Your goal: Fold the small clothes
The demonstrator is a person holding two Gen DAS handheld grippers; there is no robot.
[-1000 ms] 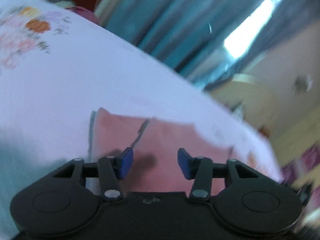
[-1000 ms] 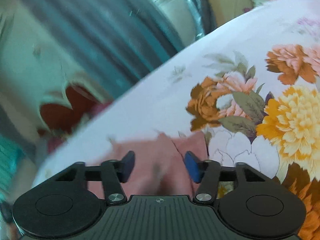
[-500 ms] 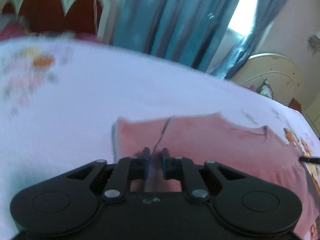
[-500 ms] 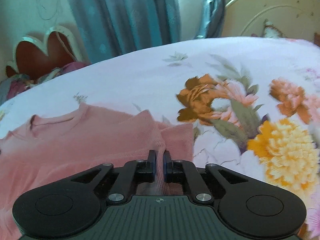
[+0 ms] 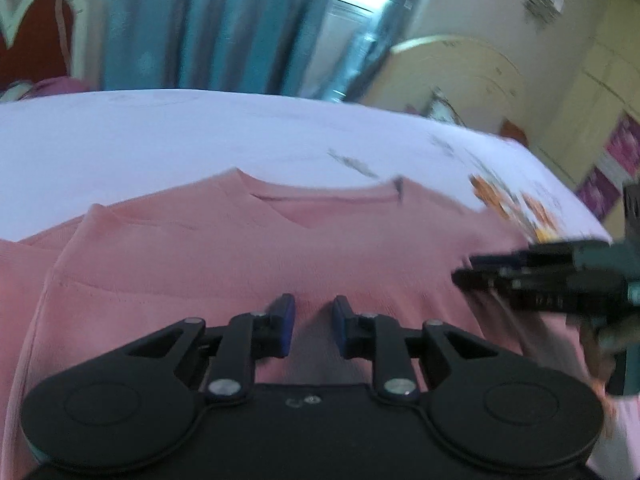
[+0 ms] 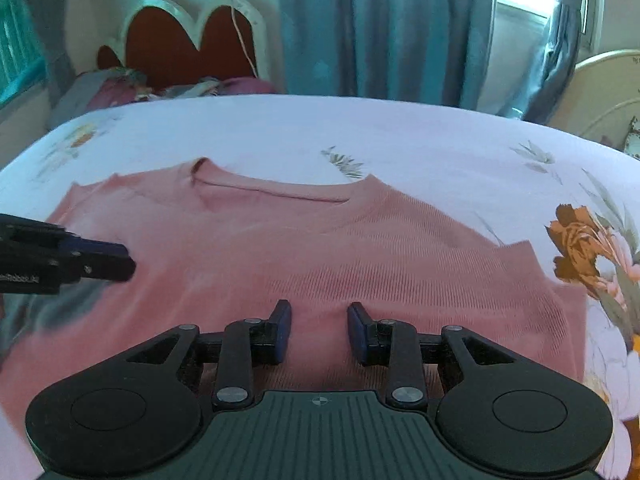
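Both wrists overlook shirt [image 6: 360, 248]; blurry.

Daylight reaches me from a window [image 5: 352, 20] ahead of both tools, between teal curtains [image 6: 384, 28]; its pane is blown out white. The room is softly lit with a cool cast. My left wrist view is smeared by motion blur, worst to the tool's right, where the right gripper [image 5: 472, 268] streaks. My right wrist view is sharper. Fisheye bending curves the bed [image 6: 360, 128] at both edges.
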